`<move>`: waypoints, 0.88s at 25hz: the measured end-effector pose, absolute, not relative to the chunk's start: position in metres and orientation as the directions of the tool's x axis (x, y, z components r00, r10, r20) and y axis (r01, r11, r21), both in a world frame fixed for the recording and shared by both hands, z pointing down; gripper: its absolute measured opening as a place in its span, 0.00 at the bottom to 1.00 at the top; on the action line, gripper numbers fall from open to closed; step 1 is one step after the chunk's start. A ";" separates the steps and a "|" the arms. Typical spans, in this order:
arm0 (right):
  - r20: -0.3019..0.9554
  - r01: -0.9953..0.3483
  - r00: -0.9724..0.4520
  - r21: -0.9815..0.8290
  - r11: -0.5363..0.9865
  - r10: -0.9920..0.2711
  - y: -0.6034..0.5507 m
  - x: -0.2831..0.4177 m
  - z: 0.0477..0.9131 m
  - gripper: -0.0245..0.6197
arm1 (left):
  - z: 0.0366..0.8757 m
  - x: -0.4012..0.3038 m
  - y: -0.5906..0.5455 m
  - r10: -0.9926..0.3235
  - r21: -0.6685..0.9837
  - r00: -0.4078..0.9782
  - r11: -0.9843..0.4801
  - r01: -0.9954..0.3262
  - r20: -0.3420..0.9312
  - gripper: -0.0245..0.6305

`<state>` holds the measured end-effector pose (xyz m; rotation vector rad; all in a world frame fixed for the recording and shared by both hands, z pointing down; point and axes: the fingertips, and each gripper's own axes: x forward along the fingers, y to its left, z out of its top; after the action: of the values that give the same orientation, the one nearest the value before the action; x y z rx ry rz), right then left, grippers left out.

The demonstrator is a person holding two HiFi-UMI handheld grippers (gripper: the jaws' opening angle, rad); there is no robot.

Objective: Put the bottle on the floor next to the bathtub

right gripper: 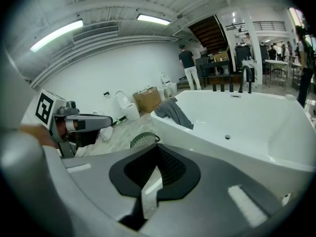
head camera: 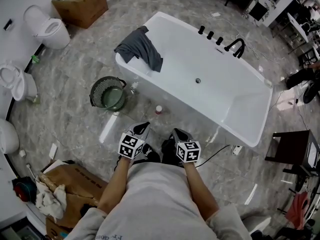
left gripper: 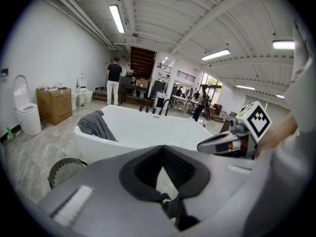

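Red-capped bottle (head camera: 158, 109) shows only in head view, beside bathtub (head camera: 175, 49).

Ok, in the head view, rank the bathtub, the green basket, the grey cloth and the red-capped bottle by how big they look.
1. bathtub
2. grey cloth, draped over the tub's rim
3. green basket, only slightly smaller than the cloth
4. bottle, by far the smallest

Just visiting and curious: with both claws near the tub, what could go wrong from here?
The red-capped bottle sits on the floor just ahead of the left gripper and right gripper, both shut; a forward move might knock it over. The cable on the floor beside the bathtub could snag a foot.
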<state>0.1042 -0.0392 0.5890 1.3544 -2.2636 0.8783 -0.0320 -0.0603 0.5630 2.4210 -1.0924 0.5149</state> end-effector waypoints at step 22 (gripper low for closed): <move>0.598 -0.878 -0.477 -0.305 0.368 -0.643 -0.045 0.095 0.591 0.04 | 0.565 -0.039 -0.066 -0.613 0.251 0.619 -0.581 -0.774 0.491 0.13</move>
<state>0.0955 -0.0449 0.5910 1.3276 -2.2555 0.8522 -0.0394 -0.0658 0.5652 2.4015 -1.0979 0.4932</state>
